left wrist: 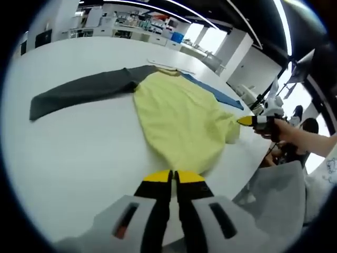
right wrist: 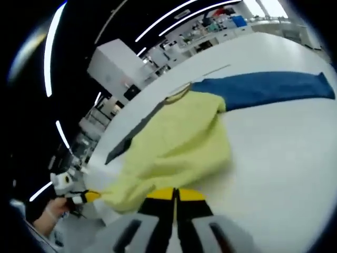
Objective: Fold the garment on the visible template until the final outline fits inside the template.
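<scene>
Left gripper view: a soft pale-yellow knit garment with one dark grey sleeve and one blue sleeve (left wrist: 179, 118) lies flat on a smooth white round table (left wrist: 79, 153). Body runs away from the camera, collar at the far end, hem nearest. Left gripper (left wrist: 172, 176), yellow-tipped black jaws pressed together with nothing between them, sits just short of the hem, roughly on the body's long axis.

Grey sleeve (left wrist: 79, 90) is stretched out to the left, well apart from the jaws. Blue sleeve (left wrist: 213, 89) runs off to the right behind the body. No template outline can be made out under the cloth.

Right gripper (left wrist: 247, 122) comes in from the right, held in a person's hand (left wrist: 287, 132), its yellow tip at the garment's right edge, where the cloth bunches. Whether it has cloth pinched, cannot tell.

Right gripper view: own jaws (right wrist: 174, 194) read as closed, tips at the crumpled near edge of the yellow body (right wrist: 179, 142); grip on fabric not clear. Blue sleeve (right wrist: 263, 89) lies straight, away to the right. The left gripper (right wrist: 87, 197) shows low at left.

Judgement: folding barely begun; both sleeves lie unfolded. Left gripper is nearer the grey sleeve, right nearer the blue. Cloth looks limp, and would likely drag and wrinkle.
</scene>
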Demonstrator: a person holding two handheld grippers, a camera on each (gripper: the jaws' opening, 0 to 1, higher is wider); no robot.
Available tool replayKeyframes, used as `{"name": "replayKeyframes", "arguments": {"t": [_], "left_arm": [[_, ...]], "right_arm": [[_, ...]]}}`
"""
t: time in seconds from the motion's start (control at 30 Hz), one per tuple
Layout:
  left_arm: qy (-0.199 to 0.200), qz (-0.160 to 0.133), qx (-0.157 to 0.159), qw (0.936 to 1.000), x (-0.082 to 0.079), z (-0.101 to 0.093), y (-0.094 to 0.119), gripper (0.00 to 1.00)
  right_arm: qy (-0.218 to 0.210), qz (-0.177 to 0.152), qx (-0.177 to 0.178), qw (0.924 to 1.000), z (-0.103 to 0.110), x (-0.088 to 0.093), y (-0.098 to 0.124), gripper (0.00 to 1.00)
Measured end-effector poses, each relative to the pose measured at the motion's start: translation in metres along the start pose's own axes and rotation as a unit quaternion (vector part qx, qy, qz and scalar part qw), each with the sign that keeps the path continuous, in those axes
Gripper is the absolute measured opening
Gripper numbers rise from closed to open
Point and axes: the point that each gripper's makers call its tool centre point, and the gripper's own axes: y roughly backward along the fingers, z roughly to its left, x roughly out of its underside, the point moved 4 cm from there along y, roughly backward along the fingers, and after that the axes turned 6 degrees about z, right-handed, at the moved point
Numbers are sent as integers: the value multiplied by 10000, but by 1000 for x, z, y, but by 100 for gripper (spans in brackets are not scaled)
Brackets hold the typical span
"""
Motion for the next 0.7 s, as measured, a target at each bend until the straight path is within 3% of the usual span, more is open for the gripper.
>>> {"name": "replayKeyframes", "arguments": {"t": [0.13,0.3,0.47,0.7], "left_arm": [[31,-61,7,10000,-1,1,0,0],[88,-120,14,9999,-2,1,-1,0],[108,-153,33,9998,-3,-1,-2,0],[212,-257,63,9994,-6,-2,-2,0]], "right_arm": [[-101,-106,-325,9994,16,-19,-2,0],[42,-42,-468,9989,37,-37,-18,0],[161,126,-478,9986,51,-45,-40,0],[214,523,-300,9980,55,-49,-76,0]]}}
